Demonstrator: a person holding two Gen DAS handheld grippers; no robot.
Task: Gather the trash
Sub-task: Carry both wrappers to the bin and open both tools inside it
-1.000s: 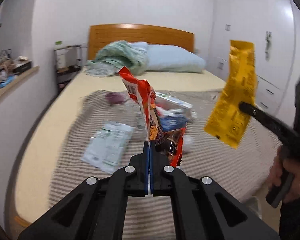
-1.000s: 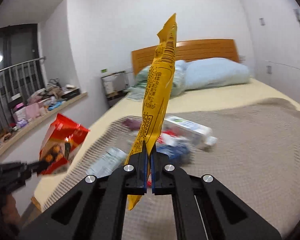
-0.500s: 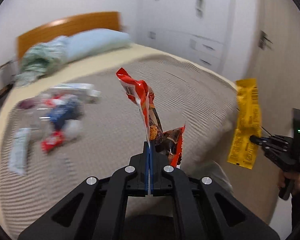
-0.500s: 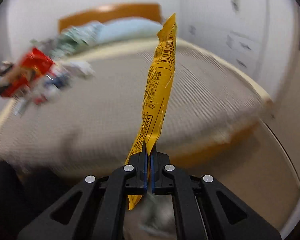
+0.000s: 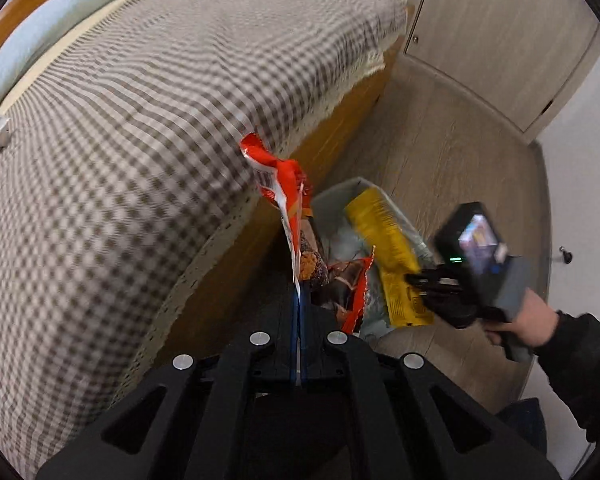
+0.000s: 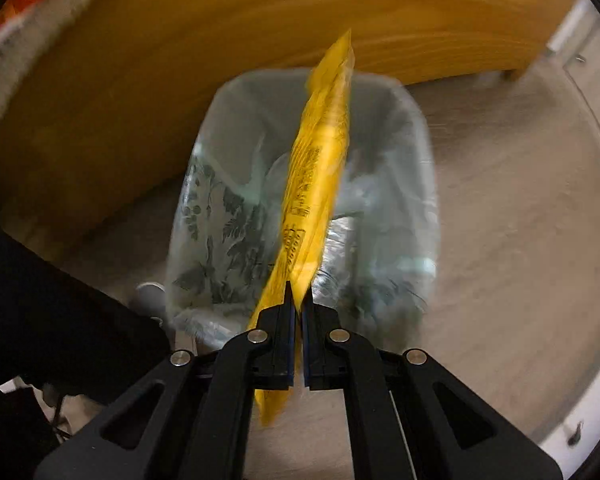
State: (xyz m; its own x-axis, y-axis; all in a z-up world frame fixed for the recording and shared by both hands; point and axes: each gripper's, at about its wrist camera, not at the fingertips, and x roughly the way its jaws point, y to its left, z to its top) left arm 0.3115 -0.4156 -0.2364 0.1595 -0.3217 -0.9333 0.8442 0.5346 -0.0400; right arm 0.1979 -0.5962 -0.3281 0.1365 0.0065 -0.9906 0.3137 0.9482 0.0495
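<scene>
Right gripper point(image 6: 296, 312) clamps my yellow wrapper point(image 6: 320, 160) over the bin point(image 6: 416, 120) — left gripper point(image 5: 299, 300) pinching the red packet point(image 5: 278, 176) — an off-centre release lands on floor.

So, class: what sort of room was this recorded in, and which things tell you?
Most likely a bedroom: a bed under a checked blanket, a pale blue pillow against its wooden headboard, and a lined waste bin on the wood floor alongside.

The bin point(image 6: 412, 184) is standing on the floor point(image 5: 452, 148) just beside the bed point(image 5: 140, 128), with the right claw point(image 6: 296, 300) holding its wrapper point(image 6: 320, 168) above the bin's opening and the left claw point(image 5: 299, 292) holding its snack bag point(image 5: 284, 196) to the bed side.
</scene>
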